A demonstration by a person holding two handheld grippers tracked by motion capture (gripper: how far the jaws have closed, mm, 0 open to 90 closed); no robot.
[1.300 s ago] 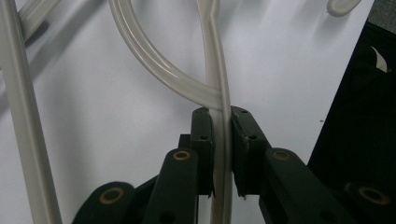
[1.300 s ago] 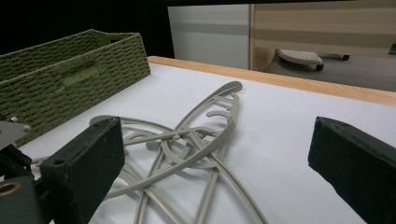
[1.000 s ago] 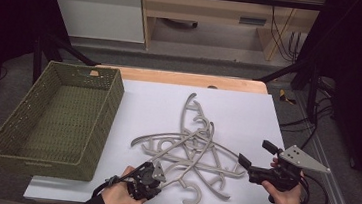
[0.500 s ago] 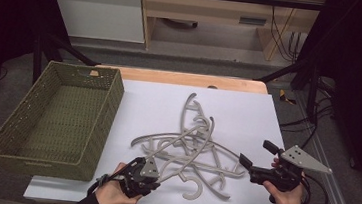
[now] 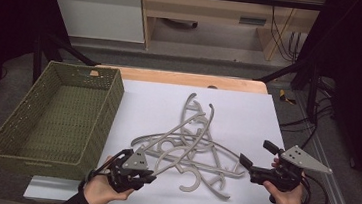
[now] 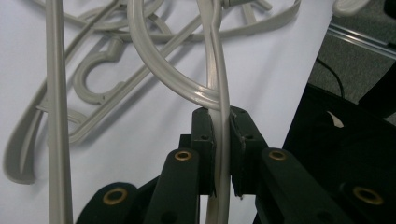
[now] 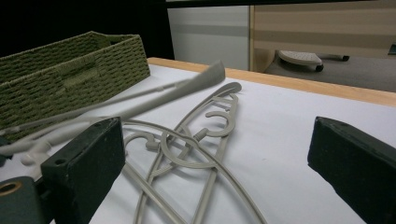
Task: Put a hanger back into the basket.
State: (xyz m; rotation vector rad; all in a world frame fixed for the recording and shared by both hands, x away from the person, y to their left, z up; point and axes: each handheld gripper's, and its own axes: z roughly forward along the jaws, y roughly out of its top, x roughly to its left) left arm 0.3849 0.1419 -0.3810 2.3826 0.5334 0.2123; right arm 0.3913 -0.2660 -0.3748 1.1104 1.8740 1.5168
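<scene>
Several grey plastic hangers (image 5: 185, 142) lie tangled on the white table top. My left gripper (image 5: 143, 174) is at the pile's near-left edge, shut on the thin arm of one grey hanger (image 6: 219, 100); that arm runs straight up between the two black jaws of the left gripper (image 6: 222, 140). To the right of the pile my right gripper (image 5: 255, 154) is held just above the table, pointing left at the hangers. Its jaws stand wide apart in the right gripper view (image 7: 219, 172), with nothing between them and the hangers (image 7: 196, 140) lying ahead.
A green woven basket (image 5: 15, 131) stands on the left side of the table, and nothing lies inside it. The white sheet (image 5: 248, 108) has bare room behind and right of the pile. A wooden table edge (image 5: 191, 79) runs along the back.
My left gripper has shifted a little left and closer to the basket, keeping hold of the hanger arm. The right gripper has hardly moved.
</scene>
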